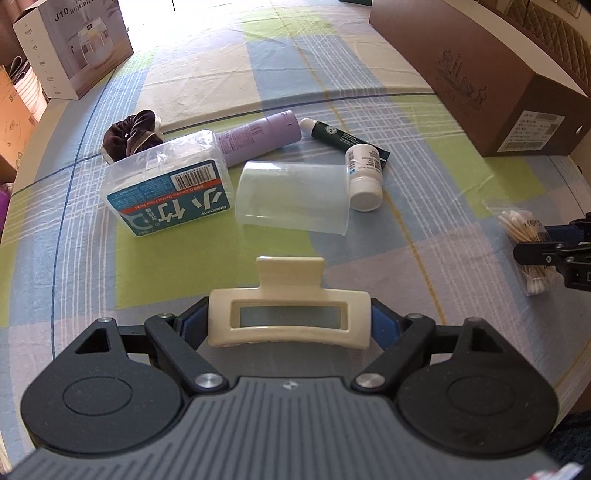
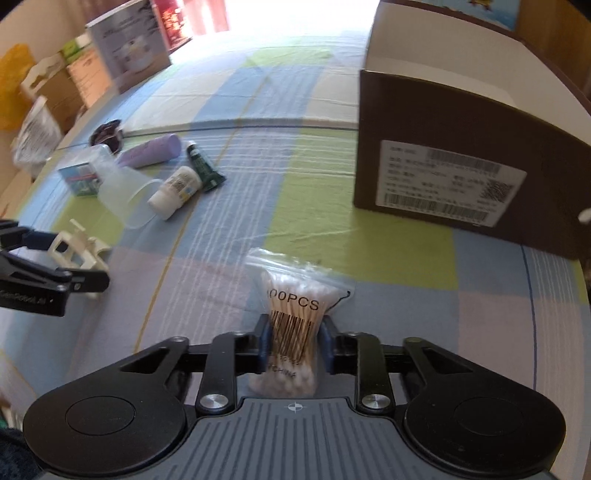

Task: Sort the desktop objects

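Gripping: left gripper (image 1: 290, 321) hair claw (image 1: 290, 314), right gripper (image 2: 294, 341) swab bag (image 2: 293, 317)

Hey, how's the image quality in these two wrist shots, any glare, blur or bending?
Left wrist view: sharp, though the far cloth is blown out by window light, and fisheye bends the brown box. Right wrist view: softer, the swab bag and the box label slightly smeared, with the same glare at the top.
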The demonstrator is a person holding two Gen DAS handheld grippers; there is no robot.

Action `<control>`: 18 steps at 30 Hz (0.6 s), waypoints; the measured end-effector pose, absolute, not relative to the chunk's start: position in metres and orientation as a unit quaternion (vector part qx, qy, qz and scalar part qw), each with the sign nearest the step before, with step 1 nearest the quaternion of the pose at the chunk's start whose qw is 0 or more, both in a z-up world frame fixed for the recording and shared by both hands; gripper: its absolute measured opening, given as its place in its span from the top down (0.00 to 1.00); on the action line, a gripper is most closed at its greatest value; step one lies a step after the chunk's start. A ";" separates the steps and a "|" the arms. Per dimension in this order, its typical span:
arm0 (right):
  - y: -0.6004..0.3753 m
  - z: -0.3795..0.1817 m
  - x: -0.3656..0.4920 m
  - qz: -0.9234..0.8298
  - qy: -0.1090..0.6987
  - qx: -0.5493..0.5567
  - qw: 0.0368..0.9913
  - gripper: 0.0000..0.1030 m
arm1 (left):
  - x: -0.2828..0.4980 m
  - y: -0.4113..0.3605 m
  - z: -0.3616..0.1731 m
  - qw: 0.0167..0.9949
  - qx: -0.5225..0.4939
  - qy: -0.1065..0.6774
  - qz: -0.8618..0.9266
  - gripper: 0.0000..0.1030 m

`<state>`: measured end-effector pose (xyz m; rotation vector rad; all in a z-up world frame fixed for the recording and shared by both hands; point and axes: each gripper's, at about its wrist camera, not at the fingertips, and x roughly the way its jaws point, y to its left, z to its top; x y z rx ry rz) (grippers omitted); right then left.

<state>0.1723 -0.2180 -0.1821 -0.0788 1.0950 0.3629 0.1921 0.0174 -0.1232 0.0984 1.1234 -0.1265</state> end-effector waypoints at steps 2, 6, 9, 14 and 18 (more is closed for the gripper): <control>-0.221 -0.180 0.172 0.184 0.519 -0.035 0.834 0.80 | 0.190 0.014 -0.120 0.845 0.048 0.530 -0.059 0.18; -0.228 -0.169 0.170 0.204 0.512 -0.035 0.834 0.80 | 0.189 0.006 -0.109 0.851 0.053 0.520 -0.057 0.18; -0.234 -0.157 0.171 0.217 0.504 -0.028 0.835 0.80 | 0.190 0.000 -0.097 0.857 0.052 0.509 -0.056 0.18; -0.248 -0.136 0.174 0.242 0.486 -0.015 0.840 0.80 | 0.197 -0.020 -0.072 0.870 0.050 0.486 -0.064 0.18; -0.262 -0.114 0.176 0.259 0.465 -0.005 0.847 0.80 | 0.205 -0.044 -0.049 0.882 0.054 0.462 -0.082 0.18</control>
